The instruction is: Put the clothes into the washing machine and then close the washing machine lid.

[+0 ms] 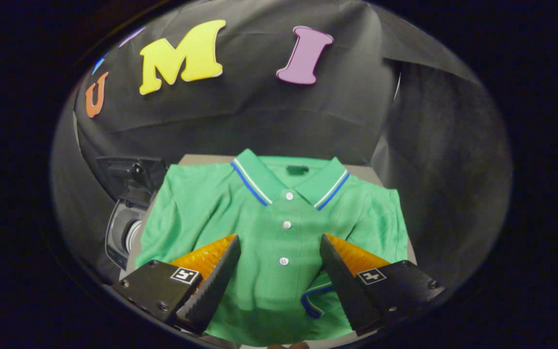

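Shirt [279,228] ahead of claw [279,271]; washer [126,213] left.

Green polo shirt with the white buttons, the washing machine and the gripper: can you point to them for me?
Green polo shirt with white buttons [279,213]: gripper view, on its button placket.
Washing machine [120,232]: gripper view, on its rim beside the shirt's sleeve.
Gripper [279,240]: gripper view, midway between its open fingertips, over the shirt.

gripper [279,252] has screwed black mounts bearing square marker tags.
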A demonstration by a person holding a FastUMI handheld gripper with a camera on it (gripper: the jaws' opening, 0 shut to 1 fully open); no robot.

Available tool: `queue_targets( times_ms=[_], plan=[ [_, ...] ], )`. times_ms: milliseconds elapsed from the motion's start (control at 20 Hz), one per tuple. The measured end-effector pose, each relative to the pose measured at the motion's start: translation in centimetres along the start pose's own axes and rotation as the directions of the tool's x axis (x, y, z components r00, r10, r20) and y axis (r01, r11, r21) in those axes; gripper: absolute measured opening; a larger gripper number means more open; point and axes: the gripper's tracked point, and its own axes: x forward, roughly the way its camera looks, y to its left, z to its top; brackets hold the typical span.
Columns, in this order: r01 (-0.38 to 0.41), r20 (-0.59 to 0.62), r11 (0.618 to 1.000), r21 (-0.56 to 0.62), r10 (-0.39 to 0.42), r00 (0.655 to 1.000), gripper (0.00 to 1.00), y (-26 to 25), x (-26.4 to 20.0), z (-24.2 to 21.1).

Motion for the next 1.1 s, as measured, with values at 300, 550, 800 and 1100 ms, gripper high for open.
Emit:
queue_targets(
  times_ms=[300, 550, 800, 1100],
  plan=[
    [-0.016, -0.032, 0.999, 0.048, 0.017, 0.999, 1.00, 0.2, 0.5, -0.4],
    [-0.035, -0.061, 0.997, 0.073, 0.039, 0.997, 0.71, 0.3, 0.8, 0.2],
    [-0.040, -0.074, 0.992, 0.123, 0.049, 0.996, 0.07, 0.3, 0.8, 0.2],
    [-0.029, 0.011, 0.990, 0.139, 0.028, 1.000, 0.06, 0.5, -2.2, 3.5]
  ],
)
